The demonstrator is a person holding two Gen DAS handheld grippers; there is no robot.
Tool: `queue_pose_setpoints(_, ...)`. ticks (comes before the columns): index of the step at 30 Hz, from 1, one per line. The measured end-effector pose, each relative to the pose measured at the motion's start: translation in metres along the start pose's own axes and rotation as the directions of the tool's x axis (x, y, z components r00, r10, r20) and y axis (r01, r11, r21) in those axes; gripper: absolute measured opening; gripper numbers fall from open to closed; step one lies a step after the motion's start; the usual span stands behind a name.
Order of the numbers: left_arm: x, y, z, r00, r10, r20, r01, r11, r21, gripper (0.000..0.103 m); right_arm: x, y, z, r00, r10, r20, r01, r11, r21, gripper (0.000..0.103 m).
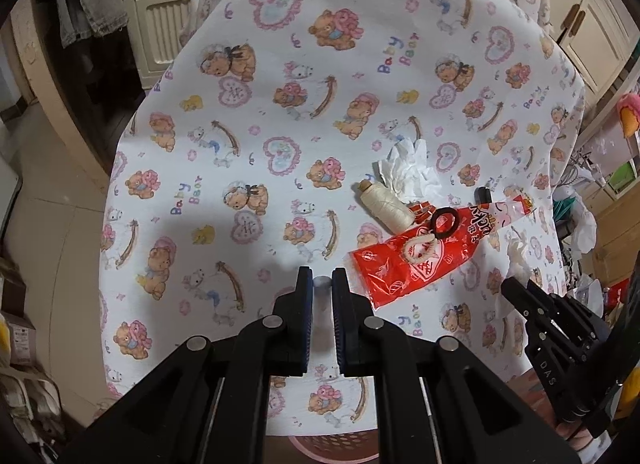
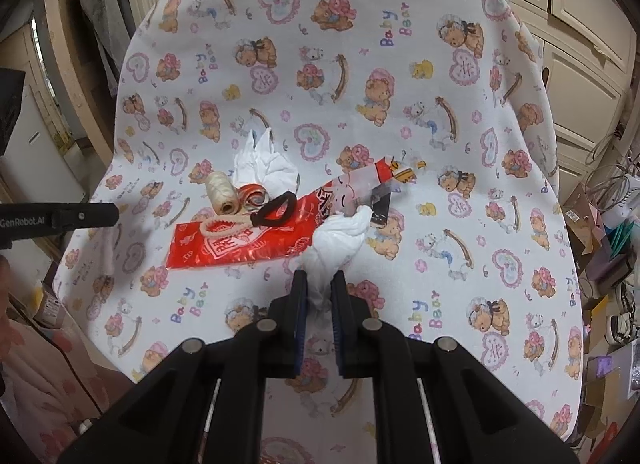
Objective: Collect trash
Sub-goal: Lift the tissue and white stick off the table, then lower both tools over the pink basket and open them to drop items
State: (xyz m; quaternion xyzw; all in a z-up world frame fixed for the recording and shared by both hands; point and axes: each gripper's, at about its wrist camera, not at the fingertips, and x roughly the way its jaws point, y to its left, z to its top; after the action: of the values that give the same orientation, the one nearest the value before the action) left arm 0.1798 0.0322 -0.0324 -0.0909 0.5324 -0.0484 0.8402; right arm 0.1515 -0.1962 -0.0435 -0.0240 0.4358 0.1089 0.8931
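Observation:
A bear-print cloth (image 1: 240,144) covers the table. On it lie a red snack wrapper (image 1: 412,260) (image 2: 256,240), a crumpled white tissue (image 1: 408,172) (image 2: 260,164), a cream thread spool (image 1: 386,204) (image 2: 222,192), a black hair tie (image 1: 444,222) (image 2: 276,208) and a cream loop (image 1: 418,248) (image 2: 224,226). My right gripper (image 2: 319,288) (image 1: 516,288) is shut on a second white tissue wad (image 2: 336,240), lifted just in front of the wrapper. My left gripper (image 1: 322,284) (image 2: 114,212) hovers left of the wrapper, shut. A small pale spot shows between its tips; I cannot tell whether that is a held thing.
A red-and-white ribbon roll (image 2: 254,196) sits behind the spool. A pink basket (image 1: 332,444) shows below the table's near edge. Cream cabinets (image 2: 580,24) stand behind, and boxes and clutter (image 2: 600,264) crowd the floor at the right.

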Motion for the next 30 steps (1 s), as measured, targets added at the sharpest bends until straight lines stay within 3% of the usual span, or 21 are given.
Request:
queue_pose_setpoints(7, -0.003, 0.003, 0.001, 1.0, 0.006, 0.008, -0.006, 1.0, -0.003, 0.008, 0.003, 0.001, 0.003, 1.0, 0.006, -0.002, -0.006, 1.0, 0.005, 0.01)
queue_pose_setpoints(12, -0.023, -0.003, -0.006, 0.998, 0.015, 0.057, -0.017, 1.0, 0.021, 0.008, -0.01, 0.006, 0.006, 0.999, 0.027, 0.019, -0.027, 1.0, -0.007, 0.01)
queue_pose_setpoints(21, -0.075, -0.017, -0.062, 0.982, -0.055, 0.178, 0.044, 0.997, 0.063, 0.008, -0.069, 0.025, -0.018, 0.987, 0.13, 0.096, -0.132, 0.991, 0.022, 0.01)
queue_pose_setpoints(26, -0.072, -0.026, -0.097, 0.986, -0.095, 0.137, 0.083, 0.992, 0.094, 0.008, -0.098, 0.037, -0.048, 0.984, 0.138, 0.116, -0.142, 0.989, 0.031, 0.01)
queue_pose_setpoints(30, -0.066, -0.031, -0.115, 0.989, -0.116, 0.092, 0.106, 0.989, 0.102, 0.008, -0.111, 0.035, -0.072, 0.977, 0.192, 0.091, -0.199, 0.977, 0.077, 0.01)
